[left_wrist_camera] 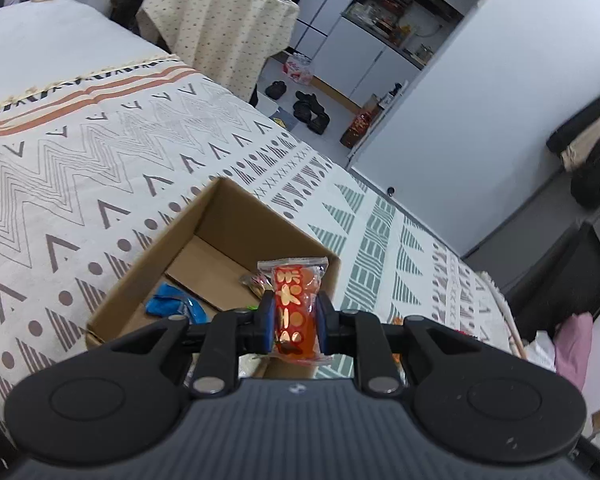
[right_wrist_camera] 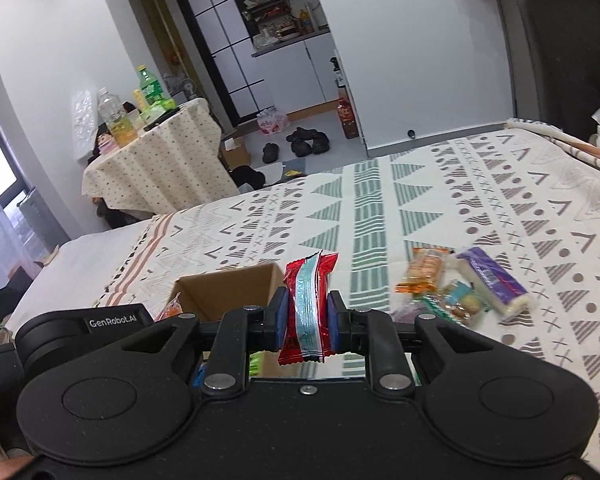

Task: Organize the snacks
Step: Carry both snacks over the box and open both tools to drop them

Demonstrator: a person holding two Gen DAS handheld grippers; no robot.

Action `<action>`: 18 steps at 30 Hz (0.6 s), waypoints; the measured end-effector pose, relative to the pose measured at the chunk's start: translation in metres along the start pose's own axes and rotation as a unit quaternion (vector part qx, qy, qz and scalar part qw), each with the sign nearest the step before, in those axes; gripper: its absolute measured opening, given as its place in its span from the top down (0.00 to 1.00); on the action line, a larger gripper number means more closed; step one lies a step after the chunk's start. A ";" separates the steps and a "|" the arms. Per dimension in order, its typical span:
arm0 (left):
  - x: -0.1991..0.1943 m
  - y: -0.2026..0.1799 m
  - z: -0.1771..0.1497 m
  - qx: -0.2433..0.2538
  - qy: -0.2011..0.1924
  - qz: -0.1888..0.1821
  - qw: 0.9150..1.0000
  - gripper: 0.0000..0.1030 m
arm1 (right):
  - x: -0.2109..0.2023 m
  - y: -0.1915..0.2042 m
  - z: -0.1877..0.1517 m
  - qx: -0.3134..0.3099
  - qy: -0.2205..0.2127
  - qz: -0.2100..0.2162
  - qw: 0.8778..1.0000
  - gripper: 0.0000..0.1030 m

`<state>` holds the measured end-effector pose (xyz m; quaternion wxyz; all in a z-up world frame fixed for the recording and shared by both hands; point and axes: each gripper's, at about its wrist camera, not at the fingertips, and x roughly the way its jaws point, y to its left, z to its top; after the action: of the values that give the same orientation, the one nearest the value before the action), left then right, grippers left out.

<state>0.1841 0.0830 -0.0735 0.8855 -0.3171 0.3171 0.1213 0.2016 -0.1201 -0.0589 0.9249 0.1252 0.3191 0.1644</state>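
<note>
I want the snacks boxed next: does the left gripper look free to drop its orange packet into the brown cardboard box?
Probably yes: the left gripper, shut on the orange packet, sits over the open-topped cardboard box, nothing between.

Orange-red snack packet [left_wrist_camera: 293, 312] and red packet [right_wrist_camera: 309, 312] stand upright, clamped, above the cardboard box [left_wrist_camera: 148, 276]

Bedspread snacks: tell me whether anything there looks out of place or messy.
Several snacks lie loose on the bedspread beside the box, not in it: an orange biscuit pack, a purple pack and smaller ones jumbled between them. Nothing looks spilled or torn.
</note>
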 end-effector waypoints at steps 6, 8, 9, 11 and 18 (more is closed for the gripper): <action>-0.001 0.020 0.014 -0.034 0.000 -0.002 0.999 0.81 | 0.008 0.026 -0.001 -0.019 0.004 0.006 1.000 0.80; 0.001 0.028 0.019 -0.042 0.003 -0.005 0.999 0.81 | 0.012 0.034 -0.002 -0.025 0.005 0.009 1.000 0.80; 0.001 0.033 0.021 -0.048 0.004 -0.005 0.999 0.81 | 0.013 0.038 -0.002 -0.030 0.006 0.009 0.999 0.80; 0.001 0.041 0.026 -0.059 0.006 -0.006 0.998 0.81 | 0.016 0.047 -0.003 -0.039 0.008 0.012 0.999 0.80; 0.007 0.058 0.029 -0.085 0.021 -0.001 0.996 0.81 | 0.029 0.069 -0.008 -0.045 0.018 0.031 0.998 0.80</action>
<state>0.1791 0.1468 -0.0885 0.8485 -0.3939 0.3243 0.1405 0.2026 -0.0447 -0.0574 0.9183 0.0898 0.3238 0.2094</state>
